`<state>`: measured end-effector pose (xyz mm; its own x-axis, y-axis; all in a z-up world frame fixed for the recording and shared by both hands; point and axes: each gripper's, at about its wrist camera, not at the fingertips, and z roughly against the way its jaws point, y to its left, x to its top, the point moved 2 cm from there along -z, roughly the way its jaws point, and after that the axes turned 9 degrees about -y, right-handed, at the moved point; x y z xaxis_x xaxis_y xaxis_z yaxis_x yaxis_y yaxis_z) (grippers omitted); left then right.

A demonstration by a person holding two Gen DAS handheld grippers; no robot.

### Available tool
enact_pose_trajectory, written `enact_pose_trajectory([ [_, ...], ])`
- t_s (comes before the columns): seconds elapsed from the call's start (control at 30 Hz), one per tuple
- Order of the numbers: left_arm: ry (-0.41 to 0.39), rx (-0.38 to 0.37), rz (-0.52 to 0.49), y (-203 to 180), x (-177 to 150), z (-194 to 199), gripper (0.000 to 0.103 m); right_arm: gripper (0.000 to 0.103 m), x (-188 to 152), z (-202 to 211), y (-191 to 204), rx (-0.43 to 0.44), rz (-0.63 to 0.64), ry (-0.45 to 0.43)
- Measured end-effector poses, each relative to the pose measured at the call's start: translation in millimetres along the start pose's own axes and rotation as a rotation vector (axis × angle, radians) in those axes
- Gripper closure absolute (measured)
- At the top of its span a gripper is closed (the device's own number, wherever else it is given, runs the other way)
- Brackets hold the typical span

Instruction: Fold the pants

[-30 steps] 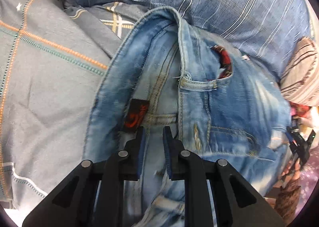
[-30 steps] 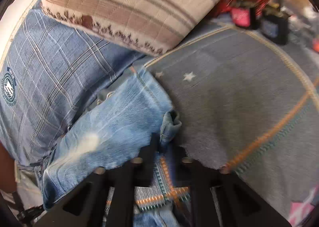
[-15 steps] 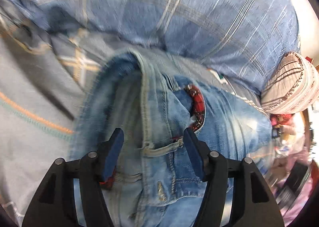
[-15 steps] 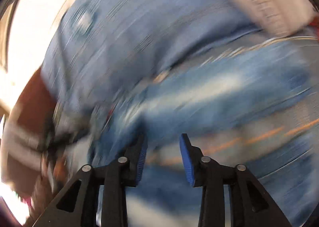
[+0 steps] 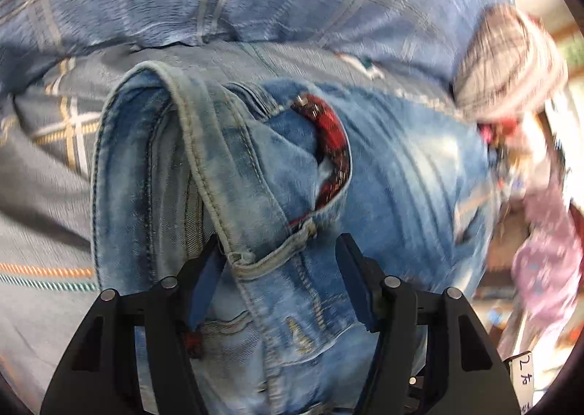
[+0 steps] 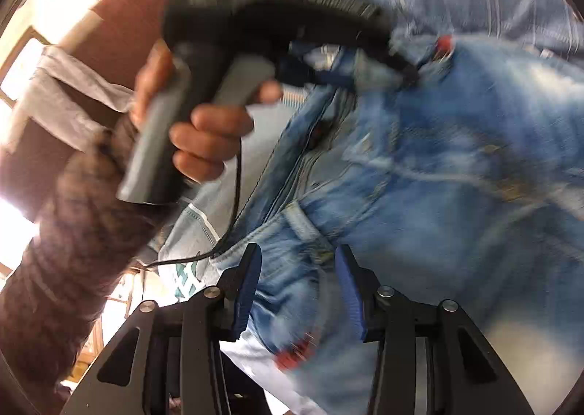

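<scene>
Denim jeans (image 5: 262, 174) filled the space ahead of both tools. The left gripper (image 5: 277, 280) gaped wide over a belt loop (image 5: 270, 261); the right gripper (image 6: 297, 287) stood wide at the waistband (image 6: 303, 229), bedsheet (image 5: 40, 196) free leftward.

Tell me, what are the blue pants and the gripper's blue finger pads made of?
The pants look like faded denim: light blue, with thick stitched seams and pale worn streaks. The left gripper has smooth, matte blue pads, probably rubber or soft plastic, on black plastic-looking fingers.

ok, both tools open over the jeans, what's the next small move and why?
Probably close the left tool on the folded waistband edge of the jeans: its fingers straddle that seam, open. The right tool hangs open too, gripping nothing.
</scene>
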<state>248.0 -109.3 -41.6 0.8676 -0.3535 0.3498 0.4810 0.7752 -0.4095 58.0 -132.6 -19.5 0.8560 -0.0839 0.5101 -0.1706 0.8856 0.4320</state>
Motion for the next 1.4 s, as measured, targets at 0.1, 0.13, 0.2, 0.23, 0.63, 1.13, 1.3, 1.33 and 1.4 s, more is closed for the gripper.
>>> enact_pose_trajectory([
  [0.1,0.054,0.049,-0.125,-4.3,-3.1,-6.7,0.042,0.042,-2.5,-16.9,11.7,-0.077,-0.042,-0.005],
  [0.13,0.071,0.054,-0.159,-6.4,-3.9,-8.1,0.042,0.038,-2.6,-19.6,13.6,-0.095,-0.071,-0.017],
  [0.2,0.087,0.054,-0.197,-8.6,-3.0,-8.8,0.042,0.035,0.9,-26.4,21.3,-0.128,-0.141,-0.051],
  [0.23,0.09,0.055,-0.215,-9.7,-2.4,-9.3,0.042,0.035,3.6,-31.1,26.0,-0.15,-0.158,-0.057],
  [0.63,-0.011,-0.036,-0.125,2.8,4.2,-10.7,0.059,0.081,-7.3,-40.1,23.4,-0.342,-0.128,-0.14],
  [1.13,-0.049,0.049,-0.089,51.2,-5.9,6.9,0.094,0.084,-15.7,-78.5,76.6,-0.158,0.157,-0.013],
  [1.3,-0.1,0.045,0.011,59.9,2.7,20.5,0.094,0.069,-10.3,-81.9,75.6,-0.156,0.195,-0.003],
  [1.33,-0.111,0.035,0.037,63.2,5.6,26.9,0.094,0.065,-7.8,-77.4,79.1,-0.141,0.2,-0.006],
  [1.4,-0.122,-0.01,0.093,73.2,6.5,36.2,0.092,0.056,-4.3,-53.0,80.2,-0.095,0.202,-0.033],
])
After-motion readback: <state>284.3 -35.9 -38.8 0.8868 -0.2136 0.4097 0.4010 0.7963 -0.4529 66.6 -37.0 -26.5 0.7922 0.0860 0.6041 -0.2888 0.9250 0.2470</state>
